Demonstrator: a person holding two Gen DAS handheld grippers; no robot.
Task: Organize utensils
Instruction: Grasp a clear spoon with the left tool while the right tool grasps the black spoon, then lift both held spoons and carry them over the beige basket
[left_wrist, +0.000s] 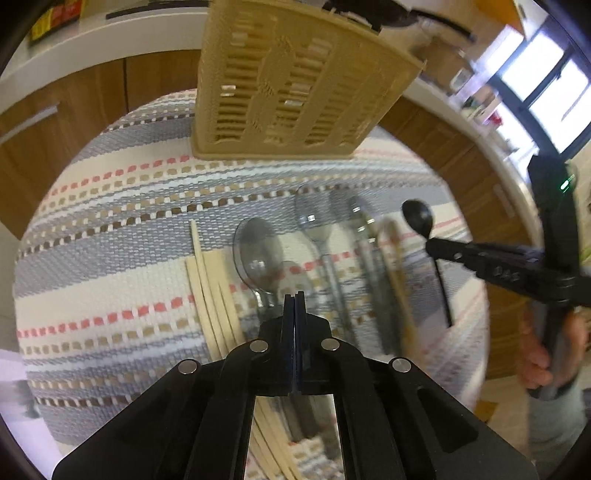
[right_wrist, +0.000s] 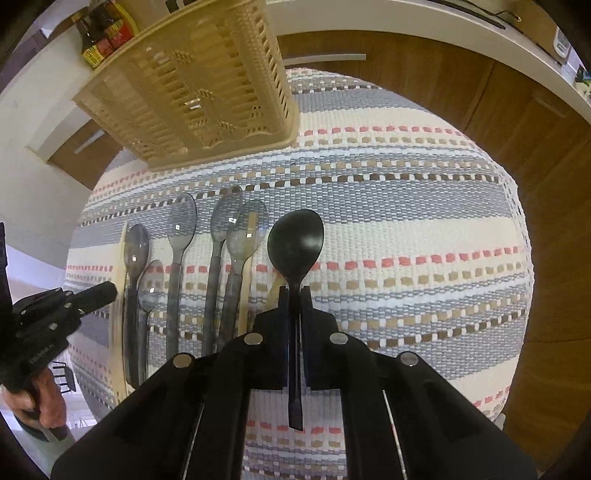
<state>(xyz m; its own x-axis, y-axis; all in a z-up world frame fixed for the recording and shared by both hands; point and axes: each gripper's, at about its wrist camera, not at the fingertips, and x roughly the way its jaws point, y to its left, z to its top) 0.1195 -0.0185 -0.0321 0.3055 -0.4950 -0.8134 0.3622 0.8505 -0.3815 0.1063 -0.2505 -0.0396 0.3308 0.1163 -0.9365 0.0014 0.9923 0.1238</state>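
My right gripper (right_wrist: 294, 295) is shut on a black plastic spoon (right_wrist: 295, 243), held by its handle above the striped mat, bowl pointing forward; it also shows in the left wrist view (left_wrist: 417, 218). My left gripper (left_wrist: 294, 299) is shut and empty, hovering over several clear grey spoons (left_wrist: 258, 254) and pale wooden chopsticks (left_wrist: 207, 284) lying in a row. The same spoons (right_wrist: 181, 229) lie left of my right gripper. A beige slotted utensil basket (left_wrist: 291, 85) stands at the far side of the mat, also in the right wrist view (right_wrist: 195, 85).
The striped woven mat (right_wrist: 406, 221) covers a round table. Wooden cabinets (right_wrist: 517, 122) and a white counter (left_wrist: 92, 40) lie beyond. Sauce bottles (right_wrist: 103, 37) stand on the counter behind the basket.
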